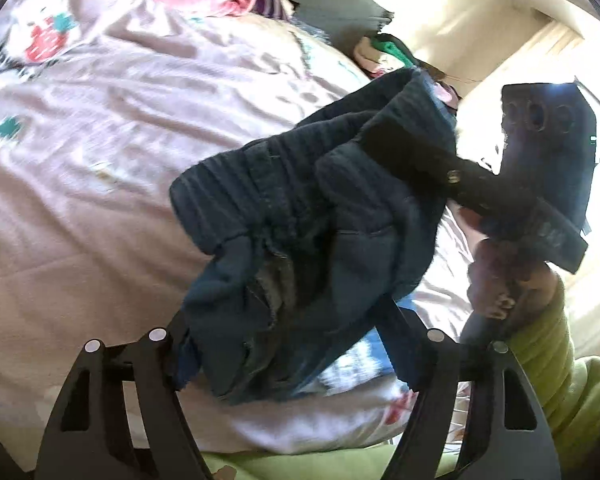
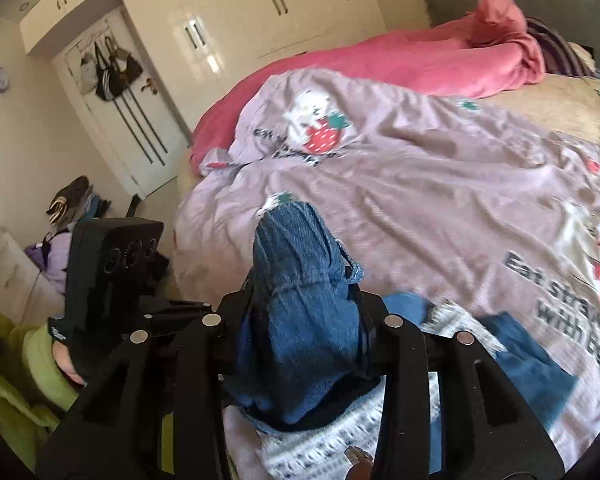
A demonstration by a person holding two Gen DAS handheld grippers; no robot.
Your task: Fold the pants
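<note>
Above a lilac strawberry-print duvet (image 2: pixel 440 200), the denim pants (image 1: pixel 300 216) hung bunched between both grippers, the left gripper (image 1: pixel 296 344) clamped on fabric at six o'clock and the right gripper (image 2: pixel 300 320) pinching the waistband toward two o'clock.

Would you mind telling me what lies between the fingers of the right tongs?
A bunched fold of the blue denim pants fills the gap in the right tongs, seen in the right wrist view.

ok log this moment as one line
task: fold pants | left gripper: shut on dark blue denim pants | right gripper: shut on pants | pants: bunched, lifted above lilac strawberry-print bedspread | fold: not yet done
</note>
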